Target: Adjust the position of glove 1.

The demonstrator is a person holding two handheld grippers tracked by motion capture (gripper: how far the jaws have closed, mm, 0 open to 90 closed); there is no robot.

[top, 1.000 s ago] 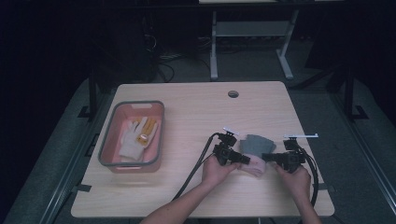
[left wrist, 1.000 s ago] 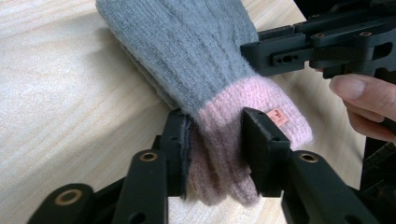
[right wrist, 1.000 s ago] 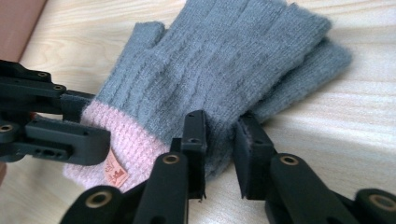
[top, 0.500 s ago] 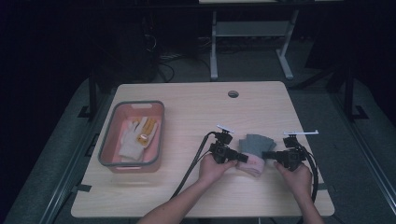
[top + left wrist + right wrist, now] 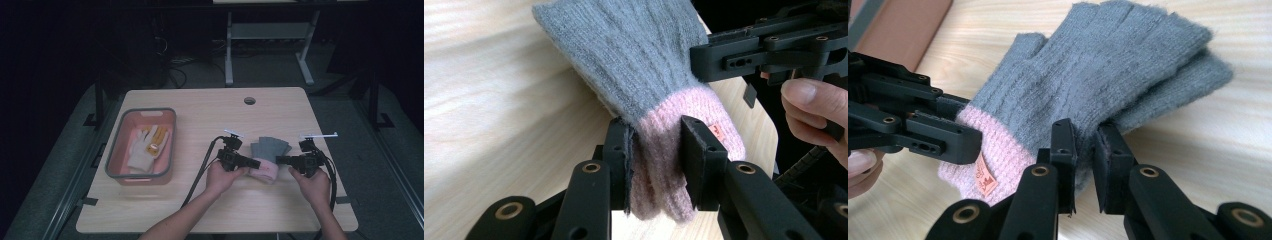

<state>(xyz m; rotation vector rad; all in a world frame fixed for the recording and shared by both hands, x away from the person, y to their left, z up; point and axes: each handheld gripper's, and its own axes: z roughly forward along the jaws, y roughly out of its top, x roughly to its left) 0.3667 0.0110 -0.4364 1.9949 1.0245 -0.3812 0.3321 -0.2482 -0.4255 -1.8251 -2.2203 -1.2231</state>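
One bench (image 5: 200, 115) takes up the middle of the high view. On it, at centre left, stands one pink bin (image 5: 118, 145); inside lies one white glove (image 5: 140, 150) with yellow-orange parts, though a second glove under it cannot be ruled out. At centre right lie grey gloves with pink cuffs (image 5: 267, 155), stacked; the right gripper view shows two layers of grey fingers, so two, it seems. Two tongs: the left tongs (image 5: 250, 163) and the right tongs (image 5: 282, 160), each held by one hand, two hands in all. One round hole (image 5: 249, 100) sits near the bench's far edge.
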